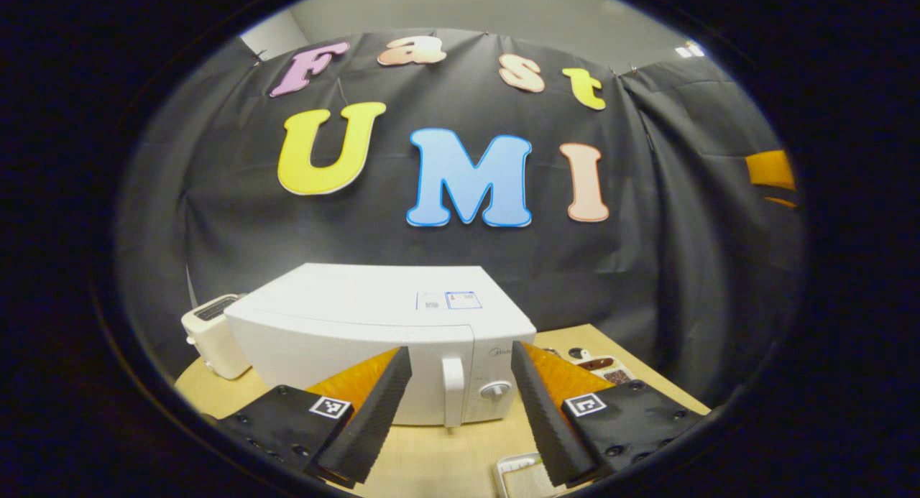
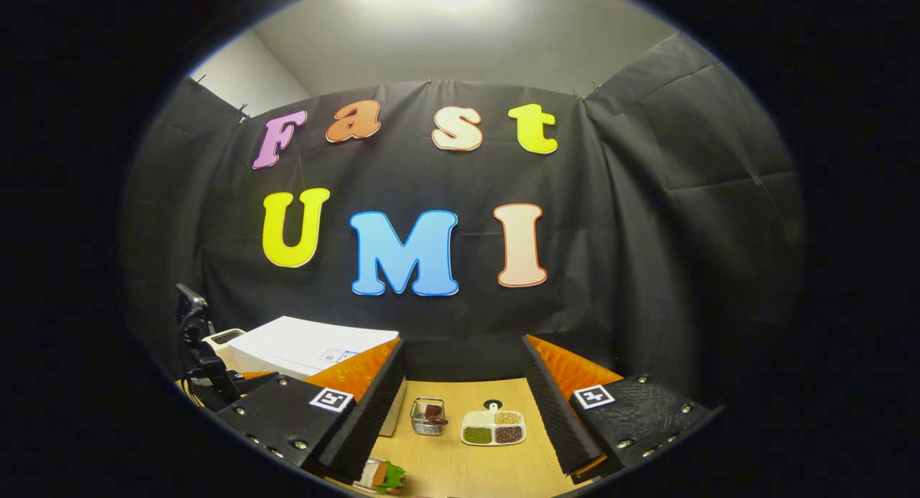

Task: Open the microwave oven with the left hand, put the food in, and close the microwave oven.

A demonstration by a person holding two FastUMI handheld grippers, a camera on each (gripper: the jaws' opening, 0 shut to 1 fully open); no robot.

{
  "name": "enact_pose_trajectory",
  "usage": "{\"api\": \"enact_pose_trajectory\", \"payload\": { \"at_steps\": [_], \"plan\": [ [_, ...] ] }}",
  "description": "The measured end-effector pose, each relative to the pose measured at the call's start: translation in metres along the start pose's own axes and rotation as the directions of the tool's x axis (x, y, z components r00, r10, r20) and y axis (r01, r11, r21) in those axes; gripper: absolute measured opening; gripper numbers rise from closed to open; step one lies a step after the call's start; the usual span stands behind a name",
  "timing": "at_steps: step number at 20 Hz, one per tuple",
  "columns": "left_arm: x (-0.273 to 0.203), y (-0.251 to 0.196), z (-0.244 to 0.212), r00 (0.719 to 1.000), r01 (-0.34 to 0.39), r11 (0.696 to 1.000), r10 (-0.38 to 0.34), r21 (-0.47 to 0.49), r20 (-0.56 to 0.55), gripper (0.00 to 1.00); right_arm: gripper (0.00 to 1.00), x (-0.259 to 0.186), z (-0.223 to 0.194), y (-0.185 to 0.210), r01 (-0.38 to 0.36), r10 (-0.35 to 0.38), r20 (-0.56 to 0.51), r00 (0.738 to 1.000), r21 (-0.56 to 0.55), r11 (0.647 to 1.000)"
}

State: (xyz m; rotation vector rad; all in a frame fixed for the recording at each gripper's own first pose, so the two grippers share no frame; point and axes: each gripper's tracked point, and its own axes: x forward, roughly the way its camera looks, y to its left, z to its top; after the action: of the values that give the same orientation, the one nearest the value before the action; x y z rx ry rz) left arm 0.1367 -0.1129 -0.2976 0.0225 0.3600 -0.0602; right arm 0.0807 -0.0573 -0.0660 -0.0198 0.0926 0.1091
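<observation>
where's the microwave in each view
Left gripper view: the white microwave sits low at centre, door shut, its handle between the open left gripper fingers.
Right gripper view: its top shows at lower left, partly behind the right gripper.
Shared landmark: the white toaster beside it.

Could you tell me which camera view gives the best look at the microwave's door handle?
The left gripper view: the microwave faces that camera, so its upright door handle shows plainly between the left gripper's open fingers, beside a round dial. In the right gripper view the microwave shows mostly its top; I cannot make out the handle there.
</observation>
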Motion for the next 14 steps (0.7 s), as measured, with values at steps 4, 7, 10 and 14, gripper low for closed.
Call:
{"api": "enact_pose_trajectory", "payload": {
  "at_steps": [4, 7, 10, 14],
  "plan": [
    [0.042, 0.004, -0.043, 0.995, -0.017, 0.999, 0.014, -0.037, -0.099, 0.91, 0.95, 0.015, -0.007, -0.013, 0.003, -0.003, -0.027, 1.0, 0.019, 1.0],
    [0.062, 0.011, -0.062, 0.989, -0.034, 0.996, 0.022, -0.08, -0.144, 0.86, 0.96, 0.021, -0.016, -0.023, 0.02, -0.02, -0.045, 0.999, 0.003, 1.0],
    [0.073, 0.01, -0.071, 0.986, -0.031, 0.995, 0.014, -0.097, -0.168, 0.51, 0.95, 0.022, -0.02, -0.031, 0.042, -0.041, -0.057, 0.998, 0.015, 0.999],
    [0.069, 0.01, -0.071, 0.986, -0.029, 1.0, 0.028, 0.0, -0.164, 0.22, 0.95, 0.019, -0.027, -0.036, 0.071, -0.069, -0.072, 0.995, 0.028, 0.997]
  ]
}}
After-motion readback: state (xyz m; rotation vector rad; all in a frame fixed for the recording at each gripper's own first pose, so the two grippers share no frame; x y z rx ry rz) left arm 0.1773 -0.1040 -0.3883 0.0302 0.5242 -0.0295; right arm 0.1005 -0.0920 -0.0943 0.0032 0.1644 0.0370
